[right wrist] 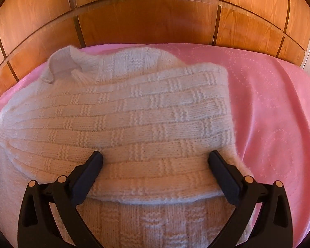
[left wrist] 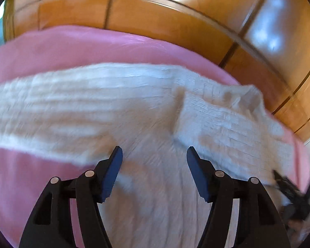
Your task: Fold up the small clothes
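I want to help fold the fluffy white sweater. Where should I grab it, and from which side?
Probably pinch the folded-over layer's loose corner of the white sweater, on its right side beside the bare pink bedspread. Come in from that pink side: the edge there lies free and thin on top, so a hand-held gripper could slip around it, whereas the middle is flat with nothing to pinch.

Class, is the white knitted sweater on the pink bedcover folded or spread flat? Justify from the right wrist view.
Folded: one layer of the sweater overlaps another, its edge crossing the knit below.
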`<state>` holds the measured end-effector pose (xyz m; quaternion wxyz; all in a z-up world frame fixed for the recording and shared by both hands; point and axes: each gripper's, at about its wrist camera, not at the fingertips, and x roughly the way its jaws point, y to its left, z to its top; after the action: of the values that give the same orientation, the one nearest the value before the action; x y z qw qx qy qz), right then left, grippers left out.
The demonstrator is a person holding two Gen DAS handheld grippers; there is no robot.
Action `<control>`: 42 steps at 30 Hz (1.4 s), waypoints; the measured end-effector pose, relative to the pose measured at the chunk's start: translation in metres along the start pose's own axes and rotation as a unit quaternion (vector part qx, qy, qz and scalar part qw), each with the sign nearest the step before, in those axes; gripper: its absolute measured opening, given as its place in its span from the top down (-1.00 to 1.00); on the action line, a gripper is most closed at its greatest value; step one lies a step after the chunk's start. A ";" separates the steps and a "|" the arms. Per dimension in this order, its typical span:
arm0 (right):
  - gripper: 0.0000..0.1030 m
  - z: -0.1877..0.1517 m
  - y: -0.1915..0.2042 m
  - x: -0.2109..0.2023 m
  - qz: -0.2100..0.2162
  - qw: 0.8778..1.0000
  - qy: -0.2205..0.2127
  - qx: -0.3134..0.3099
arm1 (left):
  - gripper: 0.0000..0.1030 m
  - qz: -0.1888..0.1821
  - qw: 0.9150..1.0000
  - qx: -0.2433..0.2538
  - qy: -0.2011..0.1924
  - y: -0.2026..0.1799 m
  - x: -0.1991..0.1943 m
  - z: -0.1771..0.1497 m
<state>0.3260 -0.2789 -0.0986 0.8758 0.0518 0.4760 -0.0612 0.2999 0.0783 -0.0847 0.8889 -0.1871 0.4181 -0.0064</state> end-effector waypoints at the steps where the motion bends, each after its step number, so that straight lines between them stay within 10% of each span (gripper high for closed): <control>1: -0.97 0.001 -0.002 -0.003 -0.002 1.000 0.000 -0.001 | -0.23 -0.007 1.000 -0.011 0.000 0.009 -0.011 -0.003; 8: -0.97 0.001 0.001 -0.003 -0.009 1.000 -0.006 -0.004 | -0.23 -0.023 0.991 -0.130 -0.037 0.103 -0.078 -0.017; 12: -0.97 0.001 0.001 -0.001 -0.011 1.000 -0.007 -0.006 | -0.23 0.003 0.970 -0.233 -0.064 0.177 -0.105 -0.025; 18: -0.97 -0.001 0.002 -0.003 -0.015 1.000 -0.011 -0.006 | -0.23 -0.056 0.897 -0.429 -0.097 0.285 -0.131 -0.043; 23: -0.97 -0.001 0.003 -0.004 -0.020 1.000 -0.012 -0.007 | -0.13 -0.038 0.870 -0.477 -0.122 0.333 -0.139 -0.032; 33: -0.97 -0.001 0.005 -0.004 -0.025 1.000 -0.011 -0.011 | 0.51 0.010 0.880 -0.464 -0.106 0.354 -0.115 0.009; 42: -0.97 -0.001 0.005 -0.004 -0.026 0.999 -0.011 -0.015 | 0.78 -0.076 0.956 -0.263 -0.107 0.195 -0.103 0.055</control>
<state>0.3236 -0.2736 -0.0960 0.8799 0.0256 0.4681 -0.0780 0.2450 0.2951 -0.0423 0.8446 -0.4453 0.2919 0.0563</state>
